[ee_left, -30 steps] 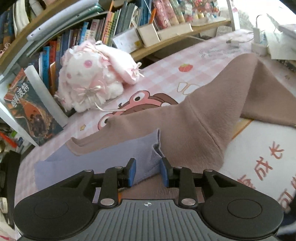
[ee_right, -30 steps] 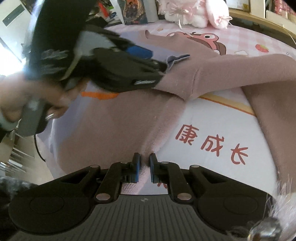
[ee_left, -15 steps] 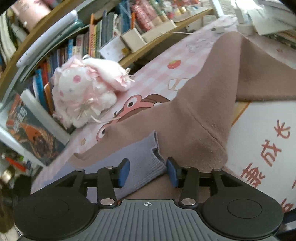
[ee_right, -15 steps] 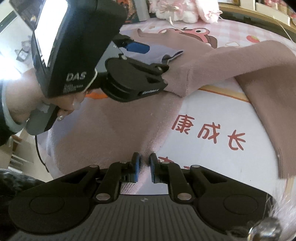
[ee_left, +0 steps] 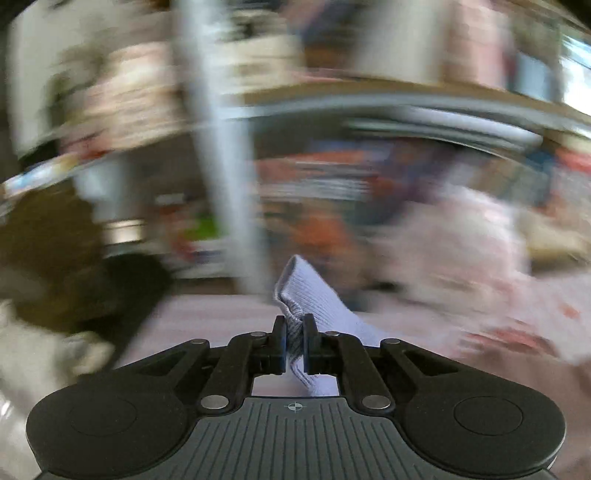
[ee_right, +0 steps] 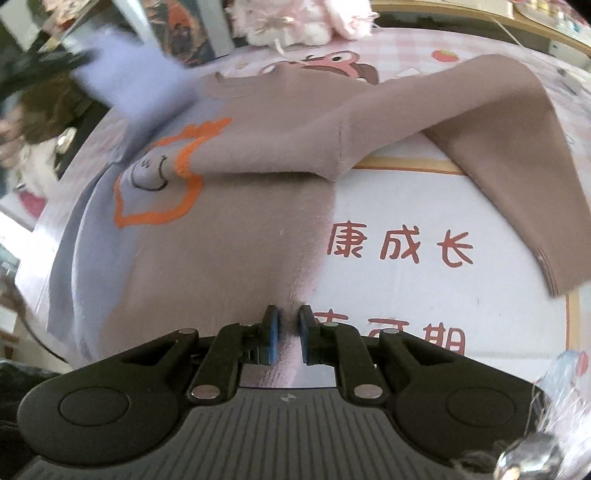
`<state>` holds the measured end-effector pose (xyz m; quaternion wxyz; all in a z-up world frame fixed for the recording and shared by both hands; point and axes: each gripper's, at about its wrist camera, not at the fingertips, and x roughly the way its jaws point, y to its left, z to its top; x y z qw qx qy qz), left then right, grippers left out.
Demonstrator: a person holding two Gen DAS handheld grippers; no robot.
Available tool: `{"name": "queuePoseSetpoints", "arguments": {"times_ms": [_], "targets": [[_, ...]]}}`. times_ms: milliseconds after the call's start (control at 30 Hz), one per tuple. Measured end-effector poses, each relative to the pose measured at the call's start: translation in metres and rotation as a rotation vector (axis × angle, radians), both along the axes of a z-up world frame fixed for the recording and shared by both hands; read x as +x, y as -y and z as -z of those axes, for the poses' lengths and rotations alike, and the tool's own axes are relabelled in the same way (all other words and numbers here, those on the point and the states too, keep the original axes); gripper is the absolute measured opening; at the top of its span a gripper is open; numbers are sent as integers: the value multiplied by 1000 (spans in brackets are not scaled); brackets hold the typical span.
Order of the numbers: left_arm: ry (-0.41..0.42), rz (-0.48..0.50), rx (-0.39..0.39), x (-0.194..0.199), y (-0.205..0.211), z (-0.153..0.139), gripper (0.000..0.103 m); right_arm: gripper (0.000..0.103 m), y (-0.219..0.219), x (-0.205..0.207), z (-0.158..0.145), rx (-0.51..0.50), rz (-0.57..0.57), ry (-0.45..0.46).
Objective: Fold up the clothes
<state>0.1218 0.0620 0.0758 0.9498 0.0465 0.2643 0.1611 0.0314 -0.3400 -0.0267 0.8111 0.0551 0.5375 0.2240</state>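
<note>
Your left gripper (ee_left: 294, 341) is clamped on the lilac cuff (ee_left: 310, 299), whose ribbed knit stands up between the two narrowly set fingers (ee_left: 277, 343). Everything beyond it in the left wrist view is smeared by blur, so you cannot tell what lies past the cuff. Your right gripper (ee_right: 288, 334) is pinched on the lower edge of the sweater (ee_right: 229, 258), with only a slim gap between its fingers (ee_right: 269, 332), and a ridge of fabric rises from the pinch.

Largest item: the mat (ee_right: 424, 206), white with red characters and an orange border line, pink-checked at the far side with a cartoon animal print (ee_right: 332, 62). The sweater lies on it, chest up, taupe on the side nearer the mat's characters and lilac on the other, spread across the middle and left of the right wrist view.

Next: the taupe sleeve (ee_right: 498, 129), folded across toward the right and bent downward, its cuff resting on the mat's white area near the right edge.

Next: the lilac sleeve (ee_right: 140, 74), raised off the sweater at upper left and blurred, leading toward your left gripper.

Next: the orange outline patch (ee_right: 162, 184) on the chest, with a small smiling face drawn inside.

Smallest: the pink plush toy (ee_right: 295, 18) at the far edge of the mat, in front of books (ee_right: 184, 33).
</note>
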Motion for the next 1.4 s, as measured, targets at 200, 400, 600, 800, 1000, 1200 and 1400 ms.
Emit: {"name": "queuePoseSetpoints", "arguments": {"times_ms": [200,400,600,800,1000,1200,1400], "targets": [[-98,-196,116,-11,-105,13,9,11,-3,-1,2,-20,97,4],[-249,-288,210,-13,-147,42,21,11,-9,-3,2,-46,147,9],[-218,-126,6,-48,-113,44,48,11,-14,-4,1,-75,153,13],[-331,130,-331,-62,-51,84,64,11,-17,-4,0,-96,148,19],[-398,150,-324,-72,-19,112,64,11,-16,-3,0,-101,146,32],[-394,156,-351,-77,-15,117,49,11,-13,1,-1,-118,179,70],[-383,197,-357,-74,-8,121,9,11,-22,0,-3,-225,219,144]]}}
